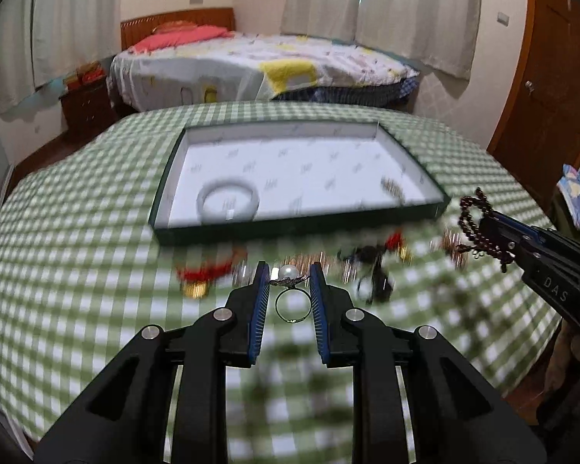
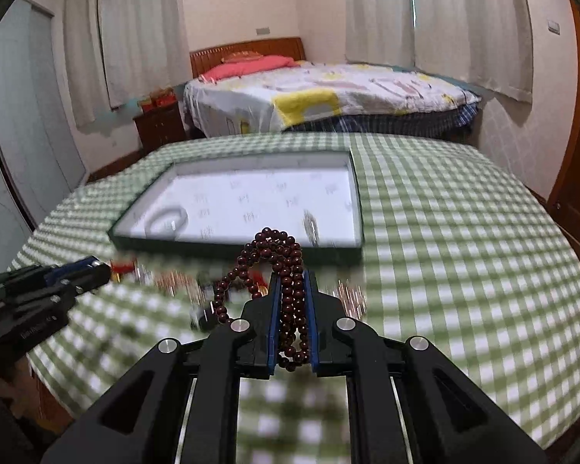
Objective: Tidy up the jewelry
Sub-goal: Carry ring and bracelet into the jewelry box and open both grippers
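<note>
Right gripper (image 2: 292, 290) clamps a dark bead strand (image 2: 286, 266) just short of the tray (image 2: 236, 249), directly ahead. Left gripper (image 1: 289, 282) pinches a pearl ring (image 1: 292, 301), seemingly farther from the tray.

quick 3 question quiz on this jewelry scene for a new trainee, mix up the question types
1. True or false: the right gripper is shut on the dark bead string.
2. Which item already lies in the near left part of the white-lined tray?
A. a red tassel charm
B. a pale bangle
C. a wristwatch
3. Fill in: the left gripper is shut on a thin ____ topped with a pearl.

Key
1. True; the beads run between its blue pads.
2. B, the pale bangle.
3. ring, that is the pearl ring.
</note>
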`<state>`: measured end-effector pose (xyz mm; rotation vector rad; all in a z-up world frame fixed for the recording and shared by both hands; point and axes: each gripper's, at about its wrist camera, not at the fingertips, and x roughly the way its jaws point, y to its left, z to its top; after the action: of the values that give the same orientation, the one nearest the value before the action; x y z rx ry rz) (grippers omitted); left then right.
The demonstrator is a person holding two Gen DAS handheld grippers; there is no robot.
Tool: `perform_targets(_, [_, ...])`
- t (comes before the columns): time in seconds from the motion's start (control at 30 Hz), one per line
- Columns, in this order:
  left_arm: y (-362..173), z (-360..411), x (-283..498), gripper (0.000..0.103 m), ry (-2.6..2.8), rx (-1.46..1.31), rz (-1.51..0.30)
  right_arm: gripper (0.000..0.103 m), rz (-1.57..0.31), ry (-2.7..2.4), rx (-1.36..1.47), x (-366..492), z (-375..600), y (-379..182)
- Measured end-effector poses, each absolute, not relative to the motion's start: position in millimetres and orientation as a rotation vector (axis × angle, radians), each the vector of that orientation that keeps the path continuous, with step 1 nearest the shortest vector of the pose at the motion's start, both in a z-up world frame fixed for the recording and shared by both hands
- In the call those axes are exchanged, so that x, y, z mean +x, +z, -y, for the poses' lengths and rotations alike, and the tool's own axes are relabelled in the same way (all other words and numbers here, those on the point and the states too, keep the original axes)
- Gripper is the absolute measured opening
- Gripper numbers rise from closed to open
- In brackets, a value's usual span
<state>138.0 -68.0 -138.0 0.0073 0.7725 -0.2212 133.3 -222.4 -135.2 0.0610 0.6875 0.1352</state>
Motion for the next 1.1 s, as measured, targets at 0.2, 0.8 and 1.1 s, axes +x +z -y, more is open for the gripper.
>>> perform_targets(0.2, [-118,86,191,0.021,-0.234,0.020,-0.691,0.012,-0.615,0.157,0.031,179,207,-108])
perform_targets(0.8, [-197,98,279,0.021,-0.217,0.039,-0.866,0.013,-0.855,0.194,0.054,265,188,-190])
perform_targets(1.1, [-195,98,275,0.048,-0.213,0.033,-0.860,0.041,-0.857,0.192,0.037,263,187,-195])
